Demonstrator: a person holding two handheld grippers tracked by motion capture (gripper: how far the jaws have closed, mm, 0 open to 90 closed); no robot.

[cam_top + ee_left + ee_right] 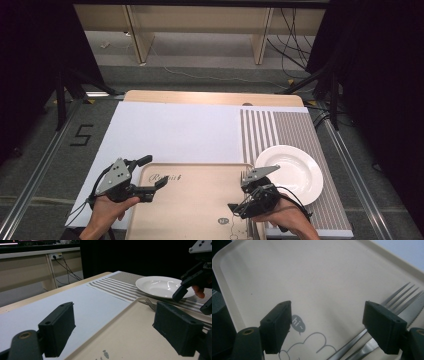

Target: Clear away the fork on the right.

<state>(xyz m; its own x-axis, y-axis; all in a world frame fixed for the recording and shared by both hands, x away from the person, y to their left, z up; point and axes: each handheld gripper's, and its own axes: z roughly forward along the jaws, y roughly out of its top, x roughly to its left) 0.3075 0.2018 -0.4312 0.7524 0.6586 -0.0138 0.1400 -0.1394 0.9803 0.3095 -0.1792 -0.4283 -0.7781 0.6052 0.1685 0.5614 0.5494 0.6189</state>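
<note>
A wooden table (pixel 210 97) stands on grey carpet, with black curtains at both sides. A white sheet (pixel 175 132) and a grey striped mat (pixel 295 131) cover it. At the near edge lies a flat beige plastic tray (pixel 195 200), printed with curly writing I cannot read and a small "hi~" bubble. A silver metal fork (pixel 372 322) and knife (pixel 412 312) lie along the tray's right edge. The right gripper (pixel 239 206) hangs over them, jaws wide apart, holding nothing. The left gripper (pixel 152 176), also wide open and empty, hovers at the tray's left corner. A round white plate (pixel 295 172) sits on the mat.
</note>
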